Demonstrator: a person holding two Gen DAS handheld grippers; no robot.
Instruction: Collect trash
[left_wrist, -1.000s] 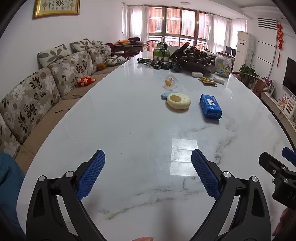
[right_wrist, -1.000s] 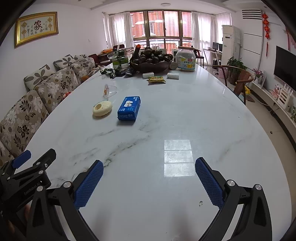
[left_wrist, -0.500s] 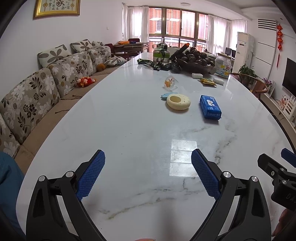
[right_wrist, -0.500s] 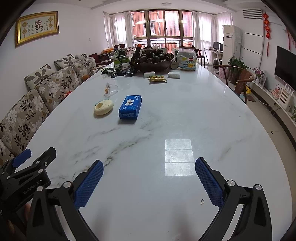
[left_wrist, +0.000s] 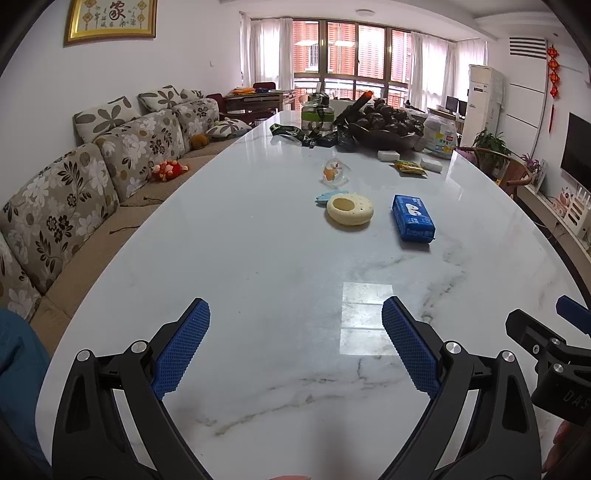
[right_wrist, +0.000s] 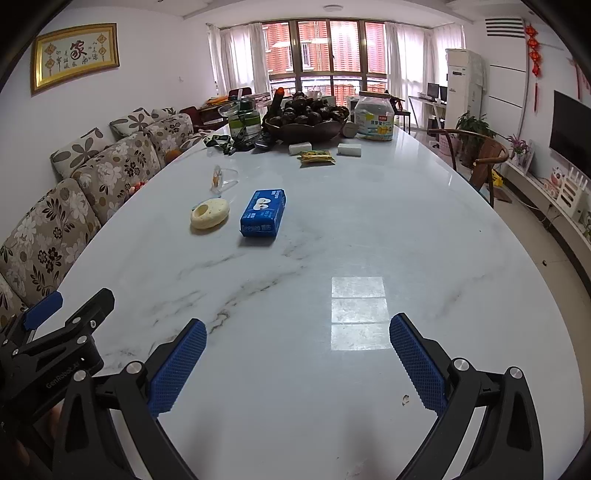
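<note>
On the white marble table (left_wrist: 258, 266) lie a blue tissue pack (left_wrist: 412, 218) (right_wrist: 263, 217), a cream round holed thing (left_wrist: 350, 209) (right_wrist: 209, 213), a clear wrapper with orange print (left_wrist: 334, 171) (right_wrist: 221, 178), a small light-blue scrap (left_wrist: 329, 195) and a yellow-green snack packet (left_wrist: 409, 167) (right_wrist: 316, 157). My left gripper (left_wrist: 295, 345) hovers open over the table's near end, far short of them, empty. My right gripper (right_wrist: 297, 363) is open and empty too, beside the left one.
A dark bowl of dark fruit (right_wrist: 306, 118), a green-labelled jar (right_wrist: 245, 123), a large plastic jar (right_wrist: 373, 117) and two white blocks (right_wrist: 349, 149) crowd the far end. A floral sofa (left_wrist: 74, 192) runs along the left edge. A wooden chair (right_wrist: 480, 162) stands at the right.
Both grippers have crept slightly forward over the table; the objects sit a little lower and nearer in both views. Jaws unchanged.
</note>
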